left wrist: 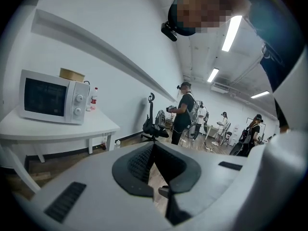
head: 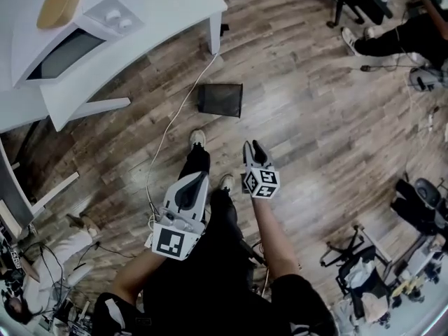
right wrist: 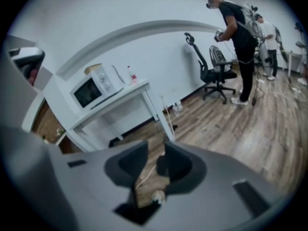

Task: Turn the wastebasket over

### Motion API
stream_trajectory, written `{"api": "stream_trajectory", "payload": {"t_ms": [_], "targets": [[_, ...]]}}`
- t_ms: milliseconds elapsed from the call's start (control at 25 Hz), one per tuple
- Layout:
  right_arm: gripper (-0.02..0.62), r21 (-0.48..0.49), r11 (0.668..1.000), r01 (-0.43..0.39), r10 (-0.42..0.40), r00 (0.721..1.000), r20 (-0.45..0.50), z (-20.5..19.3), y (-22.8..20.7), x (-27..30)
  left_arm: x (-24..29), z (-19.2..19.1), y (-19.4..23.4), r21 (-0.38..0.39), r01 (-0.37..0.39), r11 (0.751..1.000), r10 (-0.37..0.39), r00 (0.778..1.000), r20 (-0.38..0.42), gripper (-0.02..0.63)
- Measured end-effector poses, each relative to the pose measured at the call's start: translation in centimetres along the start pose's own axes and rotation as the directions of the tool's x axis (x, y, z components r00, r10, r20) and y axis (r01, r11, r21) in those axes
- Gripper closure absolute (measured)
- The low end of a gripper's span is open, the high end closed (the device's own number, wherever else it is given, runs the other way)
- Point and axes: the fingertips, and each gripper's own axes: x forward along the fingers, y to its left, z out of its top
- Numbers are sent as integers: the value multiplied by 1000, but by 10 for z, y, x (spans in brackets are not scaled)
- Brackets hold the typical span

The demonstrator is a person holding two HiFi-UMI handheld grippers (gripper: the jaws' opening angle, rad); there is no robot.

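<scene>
One wastebasket point(head: 220, 99), one microwave point(head: 77, 44), one table point(head: 175, 5)

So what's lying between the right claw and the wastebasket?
Nothing but bare wood floor lies between the right claw and the wastebasket. That shows in the head view; the basket is in neither gripper view.

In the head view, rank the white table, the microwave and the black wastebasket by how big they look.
1. white table
2. microwave
3. wastebasket
The microwave sits nearer the camera, so its lead over the wastebasket may be only apparent.
</scene>
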Motion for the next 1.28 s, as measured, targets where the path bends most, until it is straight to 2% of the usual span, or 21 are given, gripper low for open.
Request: {"api": "stream_trajectory", "payload": {"t_ms": [400,680,960,1160,1280], "targets": [[468,7,997,71,-70,987,-148,-115,-56,91,14,-49,24,-56,-12,998,9,999,-44,572],[468,-2,992,124,-121,966,-231,-183,-103,146,22,-90,43,-84,-37,996,33,998,-53,572],[465,-21,994,105,-107,946,-307,-242,-128,185,27,-125,73,-76,-94,993,90,995,-50,572],[463,-48,994,97,-108,915,-388,-289,-143,207,33,-149,86,-101,-113,988,108,993,-55,572],[459,-37,994,100,-107,907,-406,-311,-152,219,35,-164,88,-110,-112,988,105,992,-69,572]]}}
